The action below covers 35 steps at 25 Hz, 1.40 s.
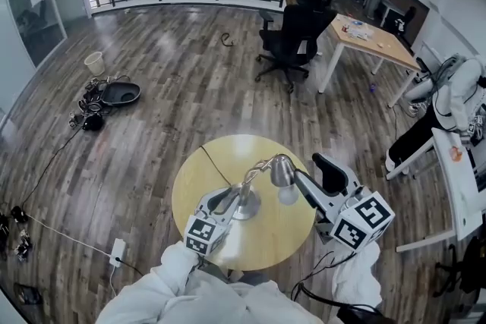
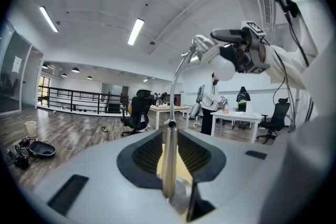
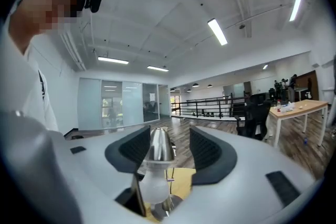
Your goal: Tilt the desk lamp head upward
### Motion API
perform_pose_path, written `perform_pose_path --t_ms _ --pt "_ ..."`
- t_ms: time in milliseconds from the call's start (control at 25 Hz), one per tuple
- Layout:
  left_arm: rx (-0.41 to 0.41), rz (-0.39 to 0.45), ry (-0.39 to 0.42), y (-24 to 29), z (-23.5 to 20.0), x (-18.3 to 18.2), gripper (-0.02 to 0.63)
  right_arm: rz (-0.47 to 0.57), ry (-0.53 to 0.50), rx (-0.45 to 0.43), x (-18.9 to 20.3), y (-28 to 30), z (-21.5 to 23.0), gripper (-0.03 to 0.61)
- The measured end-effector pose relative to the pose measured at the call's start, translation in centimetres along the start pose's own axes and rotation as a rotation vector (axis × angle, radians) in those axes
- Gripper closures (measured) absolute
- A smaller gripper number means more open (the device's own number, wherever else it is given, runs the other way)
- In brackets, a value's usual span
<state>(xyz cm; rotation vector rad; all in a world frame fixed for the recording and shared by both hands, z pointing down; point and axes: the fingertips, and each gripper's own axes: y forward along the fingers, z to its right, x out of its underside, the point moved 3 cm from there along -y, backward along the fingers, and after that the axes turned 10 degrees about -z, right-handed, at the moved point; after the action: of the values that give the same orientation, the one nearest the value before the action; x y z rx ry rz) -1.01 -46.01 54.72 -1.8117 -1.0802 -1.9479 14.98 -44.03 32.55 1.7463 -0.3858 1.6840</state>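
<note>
Broadly, a wood-plank floor [image 1: 152,72] fills the head view. A pale rectangular desk [image 1: 376,42] stands at the far right, and a black office chair [image 1: 287,38] stands just beside it. Nearer the person is a round yellow surface [image 1: 258,239] that carries the desk lamp [image 1: 254,186].

The left gripper [image 1: 231,197] reaches in low from the near left, with the lamp's upright chrome stem [image 2: 169,160] standing between its fingers. Yellow shows on both sides of the stem, so the fingers stand apart around it and do not press it. The right gripper [image 1: 307,174] comes in from the right, higher up. Its fingers bracket the lamp head [image 3: 155,147] loosely: the head sits close to one finger [image 3: 131,149], and there is a clear gap to the other.

The lamp's round chrome base [image 1: 247,205] rests near the middle of the surface. Its flexible neck [image 1: 258,167] arches up and over to the lamp head, and the white bulb [image 3: 151,183] points down toward the surface. A thin dark cord [image 1: 214,165] runs from the base to the far edge of the surface.

Two containers sit on the floor at the far left. One is a small pale bucket [image 1: 94,62], and its contents are too small to tell. The other is a dark shallow pan [image 1: 121,93] beside a tangle of cables [image 1: 89,114]; its inside is only dark.
</note>
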Motion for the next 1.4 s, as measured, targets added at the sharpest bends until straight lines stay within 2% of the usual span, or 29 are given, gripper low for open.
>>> perform_pose_path --t_ms 80,200,320,440,560,760,1080,1400 --pt "-0.011 0.024 -0.012 -2.0 0.6 -1.0 0.611 0.033 0.071 0.075 1.8 -1.7 0.9 0.336" --pt "-0.005 0.068 -0.037 -3.9 1.8 -1.3 0.612 0.059 0.216 0.163 5.9 -4.3 2.5 0.336" --pt "-0.015 0.067 -0.074 -5.1 2.7 -0.8 0.612 0.032 0.351 0.21 11.0 -5.8 2.8 0.348" --pt "-0.028 0.041 -0.101 -6.2 3.7 0.1 0.613 -0.021 0.44 0.226 15.9 -5.8 1.0 0.474" --pt "-0.033 0.011 -0.114 -6.5 4.9 1.1 0.612 -0.063 0.503 0.209 19.6 -4.6 -1.3 0.541" --pt "-0.045 -0.034 -0.143 -7.4 6.8 2.4 0.612 -0.134 0.496 0.194 22.6 -2.3 -4.0 0.566" --pt "-0.081 -0.063 -0.144 -8.1 8.5 2.8 0.613 -0.182 0.426 0.159 23.1 -1.1 -5.4 0.566" --pt "-0.133 -0.072 -0.188 -10.1 9.6 2.5 0.612 -0.198 0.359 0.191 23.3 -2.0 -7.0 0.566"
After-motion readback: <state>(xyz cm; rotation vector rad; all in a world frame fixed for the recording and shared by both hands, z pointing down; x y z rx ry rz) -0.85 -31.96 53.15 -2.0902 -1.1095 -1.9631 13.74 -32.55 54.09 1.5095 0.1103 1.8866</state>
